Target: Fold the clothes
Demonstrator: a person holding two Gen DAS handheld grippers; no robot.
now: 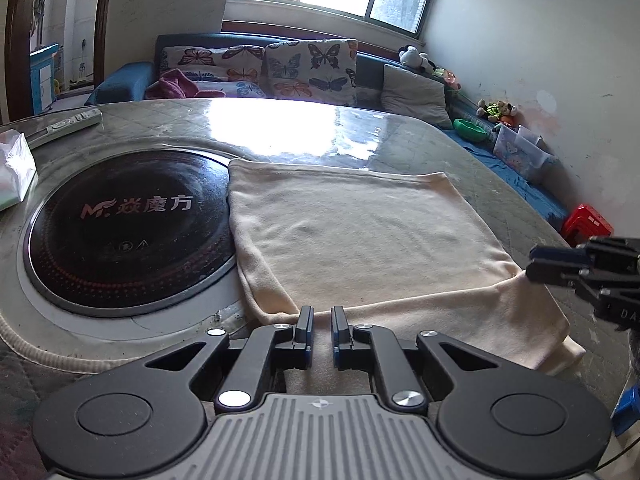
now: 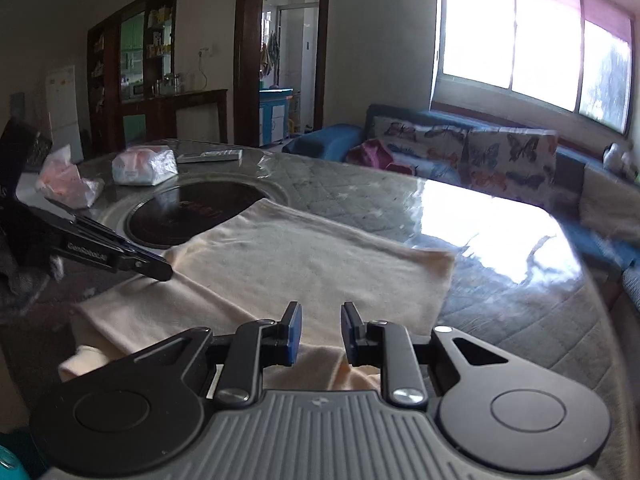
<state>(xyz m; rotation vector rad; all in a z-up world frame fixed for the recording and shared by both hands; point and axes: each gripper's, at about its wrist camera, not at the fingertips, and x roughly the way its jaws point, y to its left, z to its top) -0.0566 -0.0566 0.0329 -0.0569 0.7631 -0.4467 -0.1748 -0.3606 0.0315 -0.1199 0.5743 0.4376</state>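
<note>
Although the left gripper [image 1: 322, 322] is seen with only a narrow slot between its jaws, nothing is pinched there: the jaws are all but closed and empty, held low over the near hem of the cream garment [image 1: 360, 240]. The right gripper [image 2: 318, 334] is likewise narrowed to a small gap, and no cloth is caught between its pads, though the fabric passing under them is partly hidden, so a light touch cannot be ruled out.

From both pairs of jaws the garment is spread straight ahead, away across the tabletop [image 1: 360, 128]. It is already folded once, a doubled layer lying over a longer under-layer that is left projecting at the near edge. Its long axis is judged to run across the two grippers, from one to the other. The far-left corner is overlapped onto the dark round hob [image 1: 128, 232]. Each gripper is placed near its own end of the near hem, neither markedly closer.
</note>
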